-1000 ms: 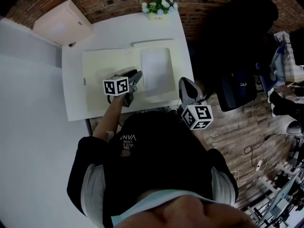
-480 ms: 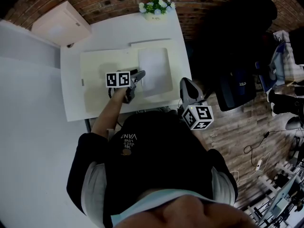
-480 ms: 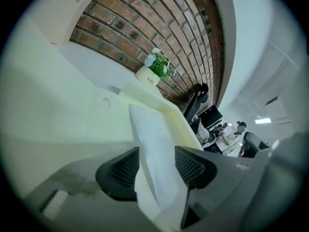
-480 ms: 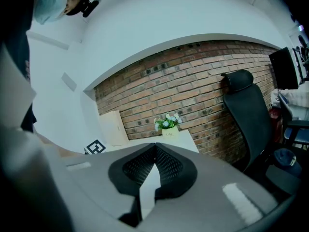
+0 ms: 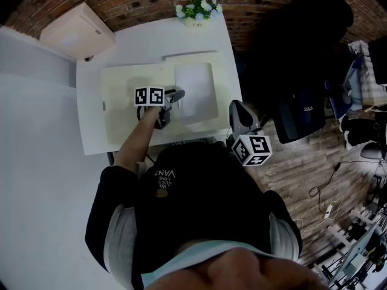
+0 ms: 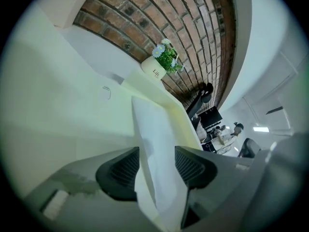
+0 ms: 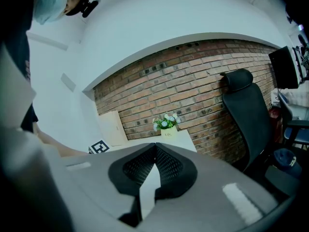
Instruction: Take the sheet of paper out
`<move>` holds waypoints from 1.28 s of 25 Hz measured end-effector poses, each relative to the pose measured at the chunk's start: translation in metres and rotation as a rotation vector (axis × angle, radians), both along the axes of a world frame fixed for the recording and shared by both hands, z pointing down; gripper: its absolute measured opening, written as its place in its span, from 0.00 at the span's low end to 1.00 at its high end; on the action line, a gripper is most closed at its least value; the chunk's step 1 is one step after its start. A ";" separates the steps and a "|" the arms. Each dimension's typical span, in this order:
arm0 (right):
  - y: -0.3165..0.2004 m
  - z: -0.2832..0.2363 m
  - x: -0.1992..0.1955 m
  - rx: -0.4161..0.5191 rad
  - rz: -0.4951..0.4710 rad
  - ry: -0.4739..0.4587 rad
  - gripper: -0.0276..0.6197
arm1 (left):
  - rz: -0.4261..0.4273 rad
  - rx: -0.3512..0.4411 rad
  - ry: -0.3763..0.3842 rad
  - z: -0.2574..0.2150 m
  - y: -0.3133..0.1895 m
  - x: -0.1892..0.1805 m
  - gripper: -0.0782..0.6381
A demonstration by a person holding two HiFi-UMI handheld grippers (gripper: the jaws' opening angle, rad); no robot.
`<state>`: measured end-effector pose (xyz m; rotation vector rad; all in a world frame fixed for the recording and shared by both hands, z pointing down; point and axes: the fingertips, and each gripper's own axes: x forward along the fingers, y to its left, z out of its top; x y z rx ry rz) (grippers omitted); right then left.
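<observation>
A white sheet of paper (image 5: 195,92) lies on the right half of an open cream folder (image 5: 124,101) on the white table (image 5: 151,41). My left gripper (image 5: 175,95) is at the sheet's left edge. Its jaws have just been opening and now stand open. In the left gripper view the sheet (image 6: 154,129) runs up between the two pads of that gripper (image 6: 157,166), and I see no pinch on it. My right gripper (image 5: 237,109) hovers at the table's near right corner. In its own view my right gripper (image 7: 155,153) has its pads shut together, and I see nothing clamped between them.
A small pot of flowers (image 5: 198,9) stands at the table's far edge, before the brick wall. A pale box (image 5: 75,32) sits at the back left. A black office chair (image 7: 244,110) stands right of the table. The person's own body fills the lower head view.
My left gripper has moved a little farther over the folder and has rolled, so its marker cube shows a different face. The right gripper has kept still.
</observation>
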<state>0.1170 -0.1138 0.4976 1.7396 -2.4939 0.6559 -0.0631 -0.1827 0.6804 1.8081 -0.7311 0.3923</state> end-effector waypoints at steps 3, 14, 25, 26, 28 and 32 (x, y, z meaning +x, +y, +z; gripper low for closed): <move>-0.003 -0.001 0.000 0.001 -0.004 -0.001 0.04 | 0.015 -0.010 0.022 0.000 -0.001 0.004 0.42; -0.005 -0.003 0.003 0.002 -0.005 -0.001 0.04 | 0.015 -0.037 0.051 0.002 -0.003 0.015 0.35; -0.005 -0.003 -0.003 0.005 -0.032 -0.005 0.04 | -0.002 0.025 0.027 -0.008 -0.005 0.007 0.12; -0.005 -0.002 -0.005 0.005 -0.039 -0.005 0.04 | -0.003 0.030 0.028 -0.009 -0.005 0.006 0.12; -0.005 -0.001 -0.010 0.001 -0.056 -0.007 0.04 | -0.009 0.038 0.031 -0.012 -0.004 0.004 0.11; -0.006 0.001 -0.019 -0.004 -0.087 -0.005 0.04 | -0.020 0.049 0.043 -0.017 0.000 0.000 0.11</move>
